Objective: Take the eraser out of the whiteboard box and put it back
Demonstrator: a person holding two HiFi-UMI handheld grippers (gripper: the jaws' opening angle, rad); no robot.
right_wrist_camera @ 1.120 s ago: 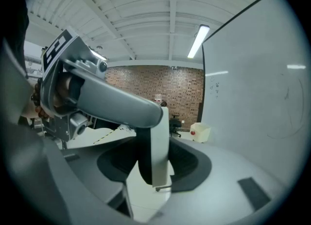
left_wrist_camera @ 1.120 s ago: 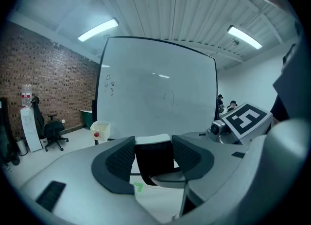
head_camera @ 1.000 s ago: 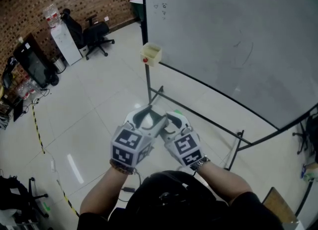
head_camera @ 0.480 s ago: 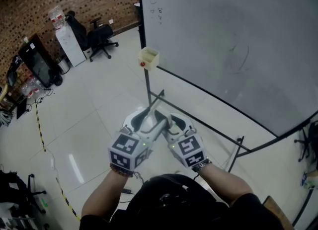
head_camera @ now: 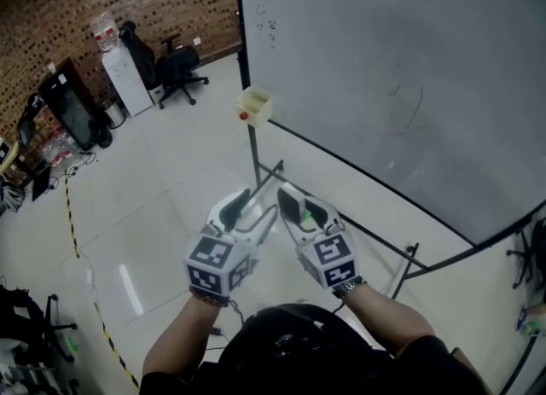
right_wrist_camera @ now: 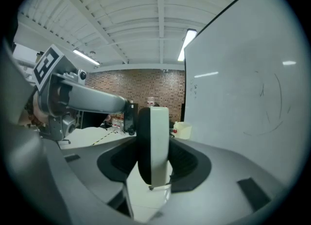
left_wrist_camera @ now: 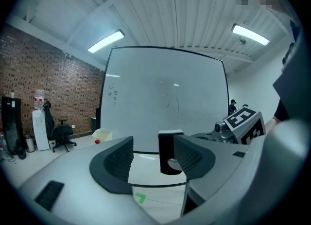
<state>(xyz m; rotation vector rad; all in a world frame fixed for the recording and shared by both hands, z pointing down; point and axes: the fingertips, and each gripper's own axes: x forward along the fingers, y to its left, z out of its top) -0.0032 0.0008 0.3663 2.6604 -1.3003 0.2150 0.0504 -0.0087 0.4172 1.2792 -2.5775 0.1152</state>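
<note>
The right hand-held gripper (head_camera: 294, 206) clamps the eraser (right_wrist_camera: 153, 144) by its flat faces (likely light, stiff-backed, soft on the felt side), the whiteboard box (head_camera: 256, 105) at twelve o'clock, while the left hand-held gripper (head_camera: 242, 206), jaws just opening wider, holds nothing.

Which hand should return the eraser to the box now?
Right. The right gripper is shut on the eraser; the left gripper, jaws just opening, holds nothing. The box sits ahead at the whiteboard's corner.

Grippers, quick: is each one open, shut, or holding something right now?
Left gripper: open, jaws have just been opening, nothing between them.
Right gripper: closed on the eraser.
</note>
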